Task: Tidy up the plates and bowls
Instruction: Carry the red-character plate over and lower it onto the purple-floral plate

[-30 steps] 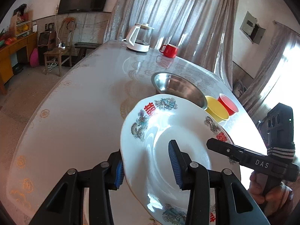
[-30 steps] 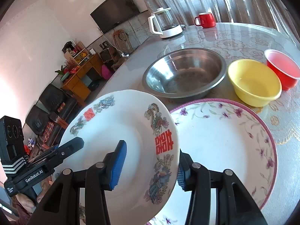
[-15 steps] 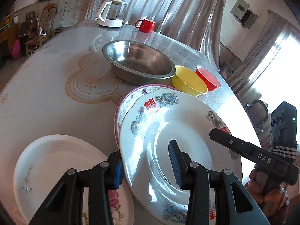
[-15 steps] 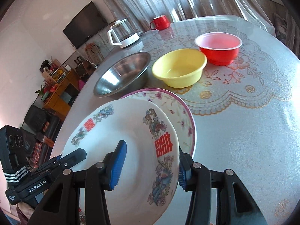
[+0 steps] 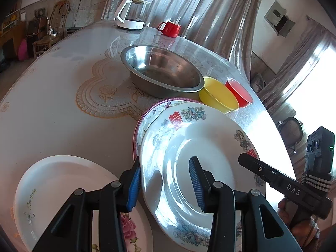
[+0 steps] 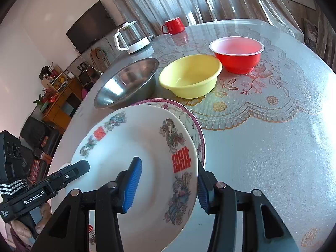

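A white plate with dragons and red characters (image 5: 210, 138) (image 6: 136, 142) is held from both sides, tilted. My left gripper (image 5: 164, 184) is shut on its left rim and my right gripper (image 6: 166, 187) is shut on its right rim. One blue pad of each lies inside the plate, the other outside the rim. The plate sits low over a purple-rimmed floral plate (image 5: 151, 113) (image 6: 189, 113); I cannot tell whether they touch. A finger of my right gripper (image 5: 262, 170) shows in the left wrist view.
Behind the plates stand a steel bowl (image 5: 163, 71) (image 6: 126, 82), a yellow bowl (image 5: 218, 94) (image 6: 191, 75) and a red bowl (image 5: 239, 92) (image 6: 237, 52). A white rose plate (image 5: 63, 184) lies near left. A kettle (image 5: 130, 12) and red mug (image 5: 170, 28) stand far back.
Both grippers carried the dragon plate across the table and down over the purple-rimmed plate, and the white rose plate came into view. In the last half second the view shifted only slightly.
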`<state>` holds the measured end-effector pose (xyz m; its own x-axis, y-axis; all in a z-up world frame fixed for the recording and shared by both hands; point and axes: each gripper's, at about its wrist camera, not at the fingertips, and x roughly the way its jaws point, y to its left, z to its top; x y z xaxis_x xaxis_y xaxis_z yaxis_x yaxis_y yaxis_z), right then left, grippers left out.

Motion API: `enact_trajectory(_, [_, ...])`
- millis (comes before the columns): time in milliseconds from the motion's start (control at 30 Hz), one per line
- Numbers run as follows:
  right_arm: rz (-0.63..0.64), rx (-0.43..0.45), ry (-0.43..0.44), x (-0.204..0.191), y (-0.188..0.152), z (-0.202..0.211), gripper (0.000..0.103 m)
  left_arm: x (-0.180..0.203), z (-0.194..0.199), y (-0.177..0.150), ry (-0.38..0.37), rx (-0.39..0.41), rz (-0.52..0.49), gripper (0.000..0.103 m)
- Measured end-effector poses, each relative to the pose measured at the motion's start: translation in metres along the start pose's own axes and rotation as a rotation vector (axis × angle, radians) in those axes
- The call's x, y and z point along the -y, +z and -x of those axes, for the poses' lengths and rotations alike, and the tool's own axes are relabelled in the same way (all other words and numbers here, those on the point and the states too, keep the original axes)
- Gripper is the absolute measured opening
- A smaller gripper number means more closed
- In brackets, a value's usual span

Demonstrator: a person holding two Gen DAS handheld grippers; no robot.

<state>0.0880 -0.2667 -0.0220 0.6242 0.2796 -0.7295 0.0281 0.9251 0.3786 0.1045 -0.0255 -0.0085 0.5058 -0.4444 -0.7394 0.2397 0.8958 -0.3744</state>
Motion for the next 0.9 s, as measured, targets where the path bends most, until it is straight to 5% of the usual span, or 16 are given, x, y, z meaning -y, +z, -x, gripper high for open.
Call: enact_trajectory(900, [0.079, 0.051, -0.120, -0.012, -0.002, 0.012, 0.050, -0.001, -0.001, 0.001, 0.018, 0.017, 0.006, 0.051])
